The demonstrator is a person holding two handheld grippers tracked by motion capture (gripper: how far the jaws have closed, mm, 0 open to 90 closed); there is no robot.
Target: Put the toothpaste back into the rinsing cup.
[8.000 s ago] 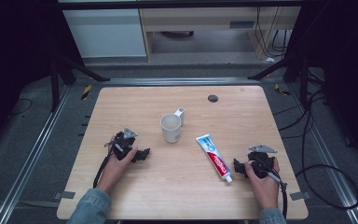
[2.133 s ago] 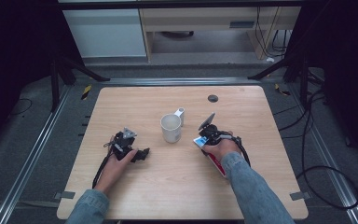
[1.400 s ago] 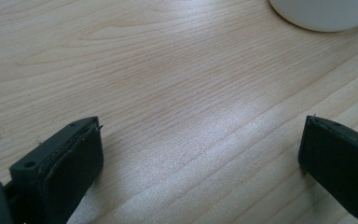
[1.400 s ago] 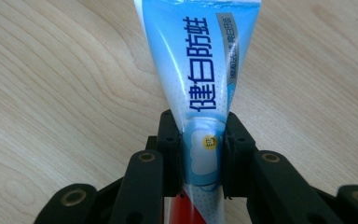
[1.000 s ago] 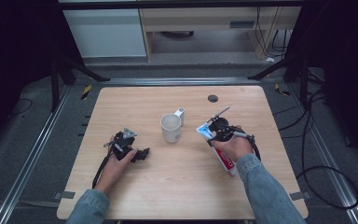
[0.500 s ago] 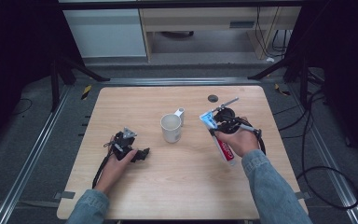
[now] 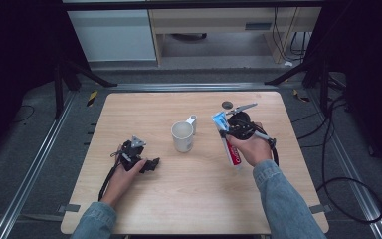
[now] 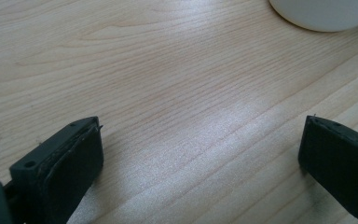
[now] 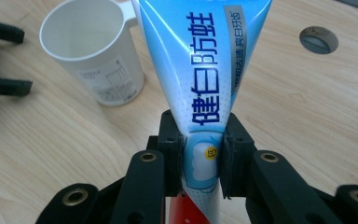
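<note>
My right gripper is shut on a toothpaste tube, blue and white with a red cap end, lifted off the table to the right of a white mug. In the right gripper view the two jaws pinch the tube across its lower part, its flat blue end pointing away, and the mug stands empty at upper left. My left gripper rests on the wooden table left of the mug, jaws wide open. In the left gripper view, bare wood lies between its fingers.
A small dark round disc lies near the table's far edge, behind the tube. Dark floor, metal rails and cables surround the table. White and wooden cabinets stand beyond it.
My right gripper has lifted the toothpaste tube and carried it up and slightly farther from the person, toward the table's far side. The left gripper has not moved.
</note>
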